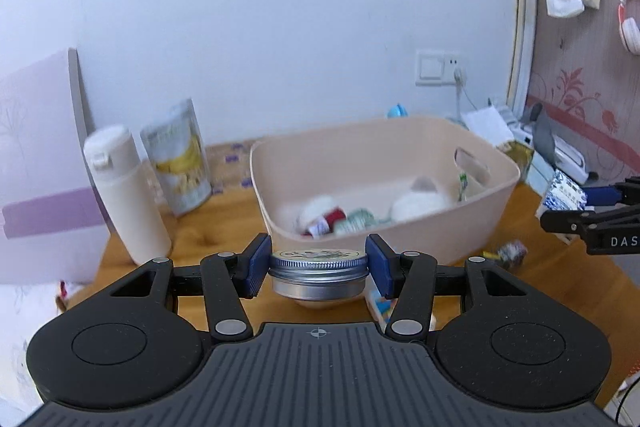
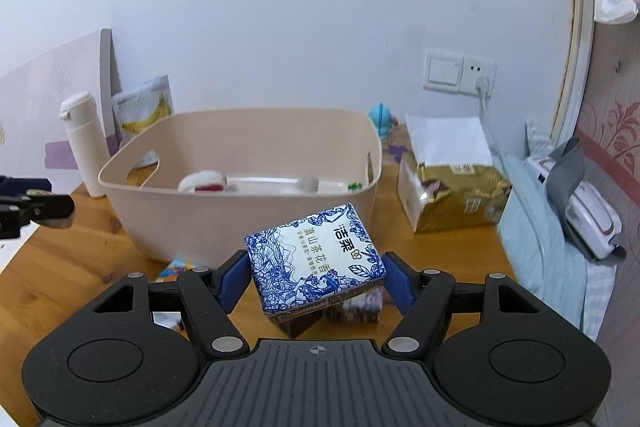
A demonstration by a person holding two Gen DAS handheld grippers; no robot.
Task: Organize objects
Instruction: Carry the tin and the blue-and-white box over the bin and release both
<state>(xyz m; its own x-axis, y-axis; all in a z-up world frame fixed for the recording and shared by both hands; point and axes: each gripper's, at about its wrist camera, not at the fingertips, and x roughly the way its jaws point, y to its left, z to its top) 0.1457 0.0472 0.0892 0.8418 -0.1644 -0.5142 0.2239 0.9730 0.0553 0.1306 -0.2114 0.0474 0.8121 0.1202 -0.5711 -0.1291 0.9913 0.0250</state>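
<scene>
My left gripper [image 1: 319,265] is shut on a round silver tin [image 1: 319,274] with a printed lid, held above the wooden table just in front of the beige bin [image 1: 472,211]. My right gripper [image 2: 316,277] is shut on a blue-and-white tissue pack [image 2: 316,263], tilted, held in front of the beige bin [image 2: 160,211]. The right gripper with the pack also shows at the right edge of the left wrist view [image 1: 568,197]. The bin holds white, red and green items [image 1: 344,217].
A white bottle [image 1: 124,195] and a banana-print pouch [image 1: 180,163] stand left of the bin. Small packets [image 1: 508,253] lie on the table by the bin. A gold tissue box [image 2: 452,199], white papers and a blue toy [image 2: 382,119] sit to the right, near a wall socket.
</scene>
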